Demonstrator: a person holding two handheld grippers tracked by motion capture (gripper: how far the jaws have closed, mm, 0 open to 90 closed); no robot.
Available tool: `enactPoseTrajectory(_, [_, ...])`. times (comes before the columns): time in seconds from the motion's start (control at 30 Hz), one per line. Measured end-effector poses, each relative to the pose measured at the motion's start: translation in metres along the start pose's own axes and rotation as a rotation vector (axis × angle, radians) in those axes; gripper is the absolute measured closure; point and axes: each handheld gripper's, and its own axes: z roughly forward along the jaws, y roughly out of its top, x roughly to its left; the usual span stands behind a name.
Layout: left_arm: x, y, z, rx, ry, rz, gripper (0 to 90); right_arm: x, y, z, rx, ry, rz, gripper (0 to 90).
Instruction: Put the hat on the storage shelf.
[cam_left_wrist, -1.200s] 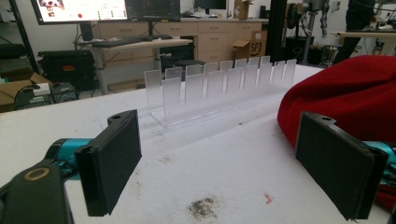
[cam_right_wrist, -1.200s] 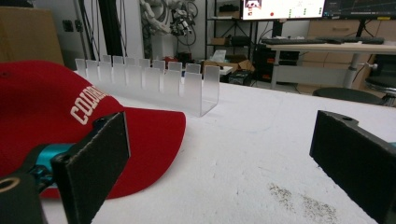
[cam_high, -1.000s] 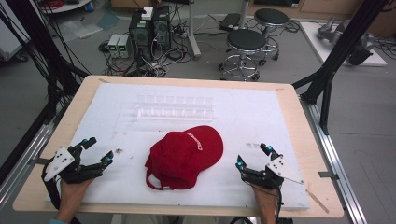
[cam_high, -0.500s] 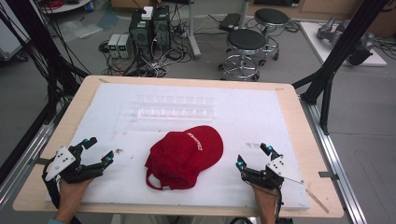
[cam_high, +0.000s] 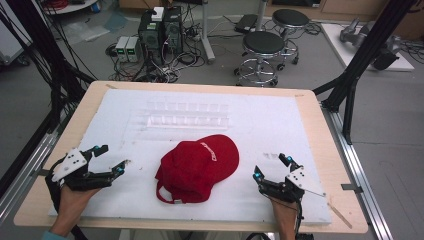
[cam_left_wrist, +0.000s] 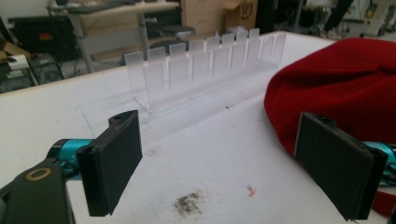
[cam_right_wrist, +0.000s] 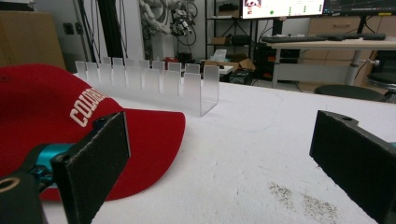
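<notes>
Since the earlier frames we find nothing moved: the red baseball cap (cam_high: 200, 167) lies where it lay, near the middle of the white foam mat (cam_high: 310, 130), crown up, brim toward the far right, rear strap toward the near edge. The left gripper (cam_high: 112, 160) and right gripper (cam_high: 272, 167) remain flanking it, each apart from the fabric, jaws spread wide and holding nothing. We judge the step in hand to be the approach; it should go best if one pad slides under the brim's edge while the other comes down on top. Beyond the cap stands a clear acrylic slotted rack (cam_high: 187, 116), faint from above. The right gripper view resolves its upright dividers and white lettering (cam_right_wrist: 86, 111) on the crown; the left gripper view shows dark smudges (cam_left_wrist: 189, 204) on the mat.
</notes>
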Motion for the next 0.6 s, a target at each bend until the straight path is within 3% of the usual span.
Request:
enactPoseTrajectory(0.13, [-0.009, 0.017, 0.0, 0.003, -0.056, 0.017, 15.4, 0.0, 0.0, 0.0, 0.002, -0.001, 0.001, 3.8])
enactPoseTrajectory(0.27, [-0.017, 0.031, 0.002, 0.005, -0.069, 0.038, 15.4, 0.0, 0.0, 0.0, 0.003, -0.004, 0.0, 3.8])
enactPoseTrajectory(0.6, [-0.049, 0.058, 0.019, 0.096, -0.166, 0.071, 17.7, 0.0, 0.0, 0.0, 0.003, -0.005, 0.0, 3.8])
